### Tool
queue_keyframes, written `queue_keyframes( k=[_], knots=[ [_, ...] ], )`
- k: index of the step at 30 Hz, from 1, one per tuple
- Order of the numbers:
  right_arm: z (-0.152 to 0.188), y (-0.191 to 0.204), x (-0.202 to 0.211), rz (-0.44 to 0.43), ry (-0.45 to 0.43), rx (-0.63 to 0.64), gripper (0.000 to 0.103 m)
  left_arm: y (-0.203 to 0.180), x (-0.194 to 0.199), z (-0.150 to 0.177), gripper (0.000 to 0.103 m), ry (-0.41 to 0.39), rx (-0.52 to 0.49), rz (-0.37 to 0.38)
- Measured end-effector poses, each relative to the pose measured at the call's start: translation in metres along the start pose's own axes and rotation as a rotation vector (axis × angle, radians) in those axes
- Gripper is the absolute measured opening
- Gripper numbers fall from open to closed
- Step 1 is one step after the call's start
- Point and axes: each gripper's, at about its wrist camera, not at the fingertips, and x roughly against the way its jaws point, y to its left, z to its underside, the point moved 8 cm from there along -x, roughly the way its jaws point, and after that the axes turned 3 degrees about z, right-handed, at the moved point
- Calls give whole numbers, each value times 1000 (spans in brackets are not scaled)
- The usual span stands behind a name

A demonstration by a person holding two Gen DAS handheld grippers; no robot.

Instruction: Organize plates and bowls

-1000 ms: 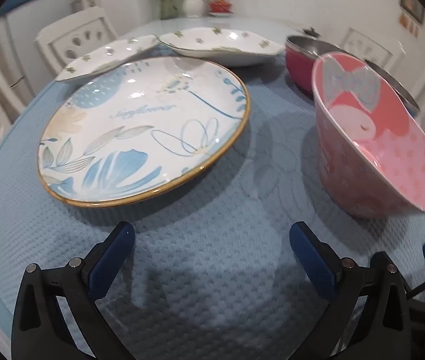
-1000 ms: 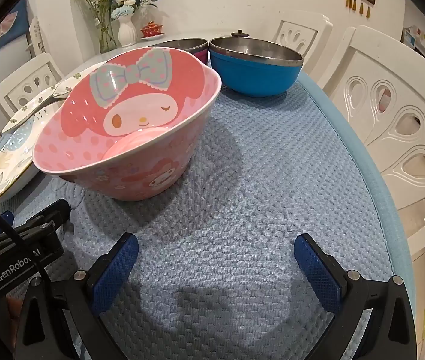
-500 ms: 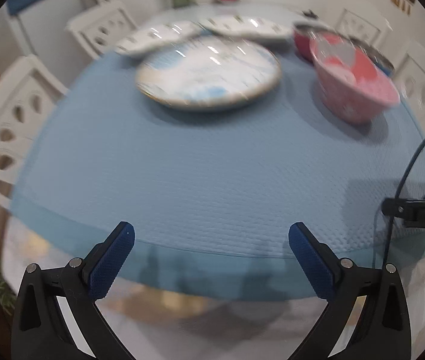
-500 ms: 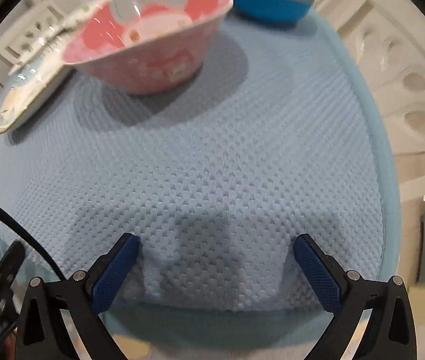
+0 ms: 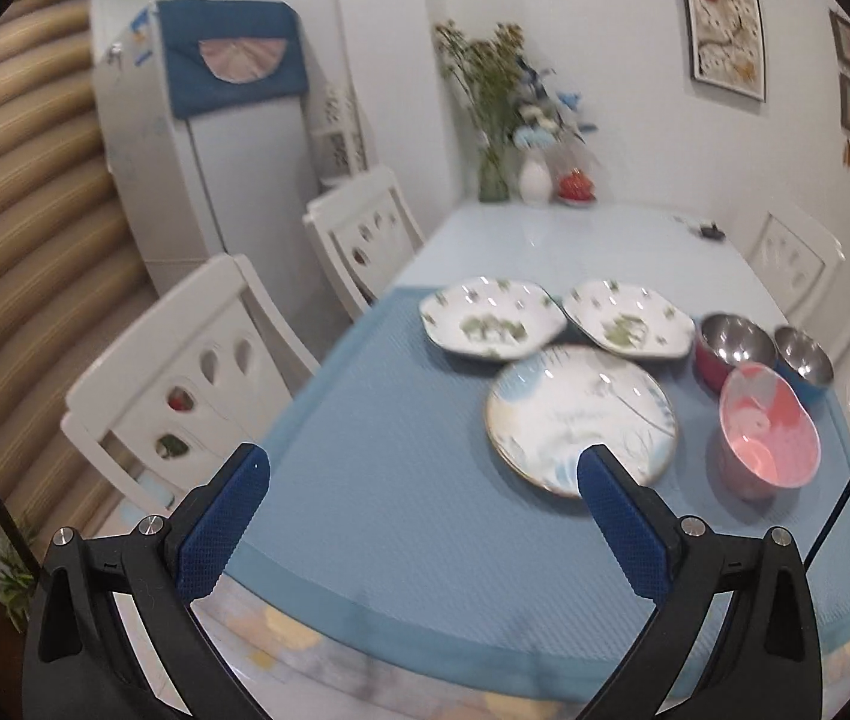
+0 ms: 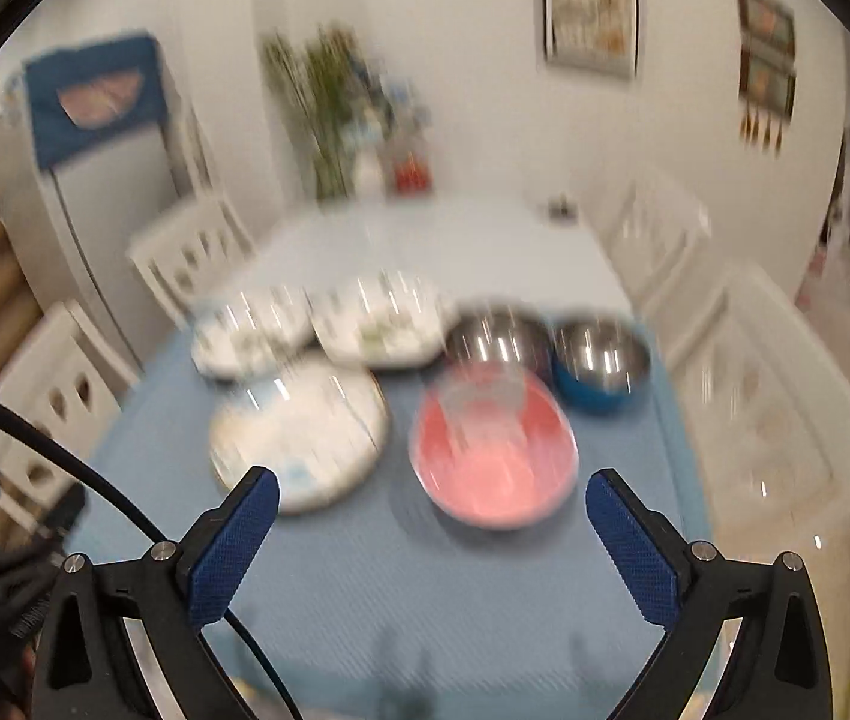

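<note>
A round blue-floral plate [image 5: 580,417] lies on the blue tablecloth [image 5: 401,450], with a pink cartoon bowl [image 5: 766,429] to its right. Behind them sit two white leaf-print dishes [image 5: 487,321] [image 5: 625,318], a red steel bowl [image 5: 730,345] and a blue steel bowl [image 5: 802,354]. My left gripper [image 5: 425,480] is open and empty, high above the table's near edge. My right gripper [image 6: 430,510] is open and empty, also raised back; its view is blurred and shows the plate [image 6: 299,432], pink bowl [image 6: 493,450] and blue bowl [image 6: 601,366].
White chairs stand on the left [image 5: 185,378] and right [image 6: 766,420] of the table. A vase of flowers [image 5: 493,114] stands at the far end. A white fridge [image 5: 203,138] is at the back left. A black cable [image 6: 95,480] crosses the right wrist view.
Both grippers have pulled back and risen away from the dishes, from just above the cloth to well above the table's near edge. Both stayed open. The dishes have not moved.
</note>
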Motion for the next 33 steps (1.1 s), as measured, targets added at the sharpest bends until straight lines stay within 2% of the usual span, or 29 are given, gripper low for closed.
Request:
queue_keyframes(
  k=[5, 10, 14, 20, 27, 33],
  knots=[
    [-6, 44, -5, 14, 17, 55, 103, 14, -10, -7, 102, -9, -12, 20],
    [4, 64, -17, 10, 71, 29, 103, 27, -27, -6, 102, 2, -3, 76],
    [15, 79, -30, 42, 110, 28, 103, 34, -40, -10, 102, -6, -34, 103],
    [17, 99, -42, 69, 125, -1, 103, 43, -61, -18, 102, -5, -71, 147],
    [21, 114, -55, 112, 150, 6, 103, 46, -82, -31, 102, -15, -88, 187],
    [14, 105, -62, 184, 147, 10, 103, 32, -100, -32, 102, 25, -95, 242]
  ],
)
